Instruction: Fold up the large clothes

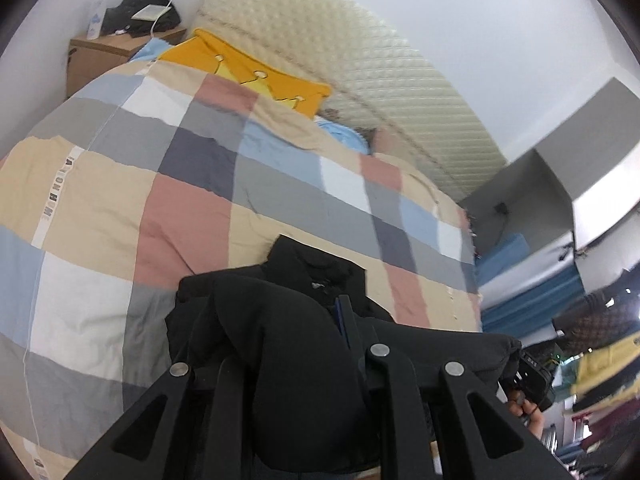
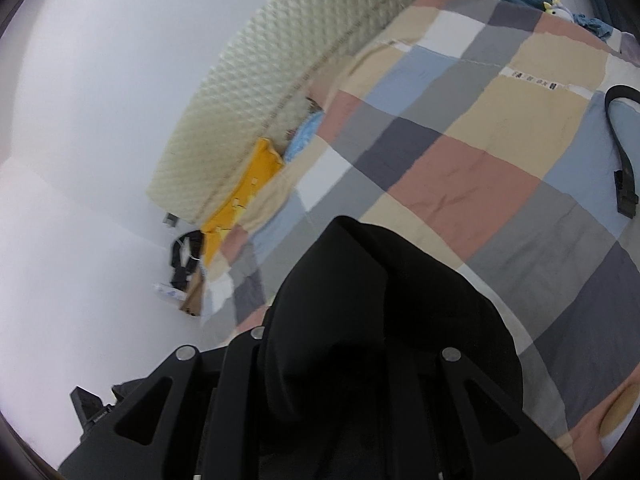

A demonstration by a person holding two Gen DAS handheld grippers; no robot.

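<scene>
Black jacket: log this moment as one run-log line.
stage: carrying | left gripper: shut on black jacket | right gripper: shut on black jacket | below: checked quilt

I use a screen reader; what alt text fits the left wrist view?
The left claw grips a bulky black jacket above a bed's checked duvet. Behind lie a yellow pillow, a cream padded headboard and a wooden nightstand.

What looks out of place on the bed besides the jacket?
A loose black belt lies curled on the checked duvet, near its edge in the right wrist view, apart from the black jacket that both grippers hold. The yellow pillow sits askew against the headboard.
</scene>
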